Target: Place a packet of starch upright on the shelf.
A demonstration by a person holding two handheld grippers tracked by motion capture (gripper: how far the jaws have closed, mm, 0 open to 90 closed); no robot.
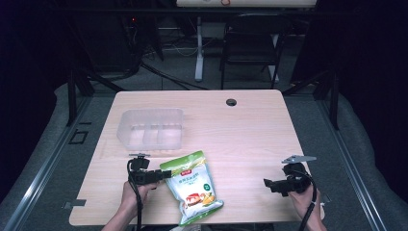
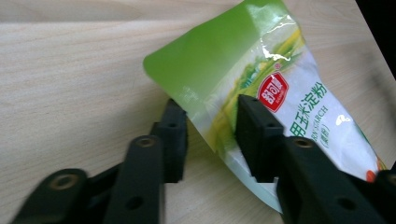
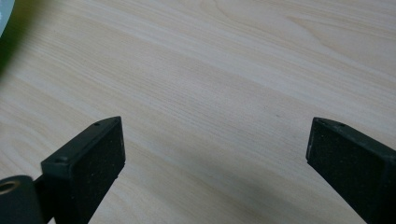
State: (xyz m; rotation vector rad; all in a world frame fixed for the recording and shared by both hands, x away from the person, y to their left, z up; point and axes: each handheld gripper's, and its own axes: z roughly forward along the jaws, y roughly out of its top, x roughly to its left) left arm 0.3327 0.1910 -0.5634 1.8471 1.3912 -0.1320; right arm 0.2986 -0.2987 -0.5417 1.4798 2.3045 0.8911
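The green and white bag [image 2: 261, 88] is being gripped at its upper left corner by the left claw [image 2: 210, 135], one pad lying on the printed face and the other tucked under the edge against the table [image 2: 70, 70]. In the high view the bag [image 1: 192, 185] is lying flat just right of the left claw [image 1: 161, 175], with the clear plastic tub [image 1: 151, 127] standing beyond the claw. Only thin, slick film at the corner is being pinched, so slipping is being risked if the bag is lifted quickly, since the heavy filled part is hanging well away from the pads. The corner could also be crumpled or torn, and the bag could be swung against the tub's rim. The right claw [image 1: 269, 184] is being held wide over bare table, well apart from the bag, with nothing between its pads [image 3: 100, 158].
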